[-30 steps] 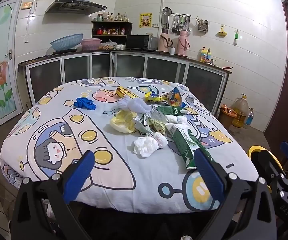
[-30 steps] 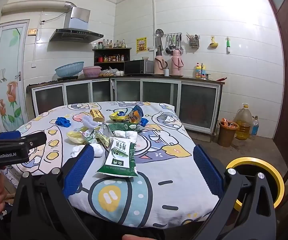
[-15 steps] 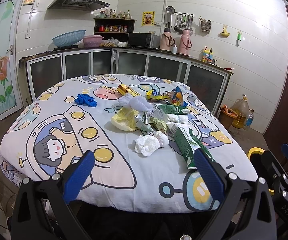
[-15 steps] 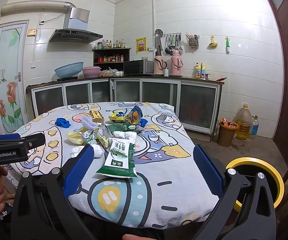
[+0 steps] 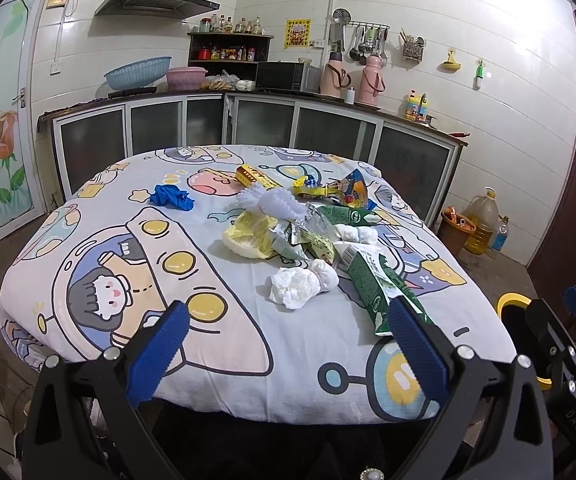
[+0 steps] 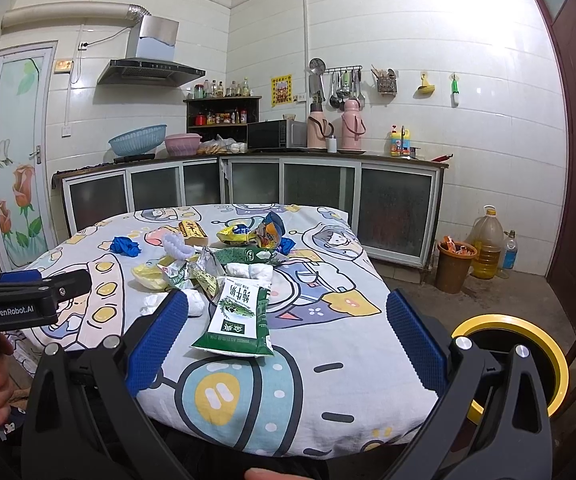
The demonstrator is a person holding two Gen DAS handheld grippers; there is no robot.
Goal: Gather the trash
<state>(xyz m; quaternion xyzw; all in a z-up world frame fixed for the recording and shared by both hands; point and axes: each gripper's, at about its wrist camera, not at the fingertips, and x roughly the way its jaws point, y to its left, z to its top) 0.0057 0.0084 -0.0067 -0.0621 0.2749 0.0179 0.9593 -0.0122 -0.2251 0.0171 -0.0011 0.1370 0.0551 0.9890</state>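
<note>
A heap of trash lies on a table with a cartoon cloth (image 5: 136,276) (image 6: 327,360). It holds a green milk carton (image 5: 375,284) (image 6: 242,312), crumpled white tissue (image 5: 301,284), a yellow bag (image 5: 248,234), a blue glove (image 5: 170,197) (image 6: 124,246), a yellow box (image 6: 192,231) and colourful wrappers (image 5: 347,194). My left gripper (image 5: 288,344) is open and empty, short of the table's near edge. My right gripper (image 6: 286,336) is open and empty, with the green carton just beyond its left finger.
A yellow-rimmed black bin (image 6: 527,360) (image 5: 515,312) stands on the floor right of the table. A brown bucket (image 6: 453,266) and an oil jug (image 6: 487,242) sit by the cabinets. The left gripper body (image 6: 20,304) shows at the right wrist view's left edge.
The left wrist view has tilted up and drawn back slightly from the table. The right gripper has barely moved. Both stay open and empty.
</note>
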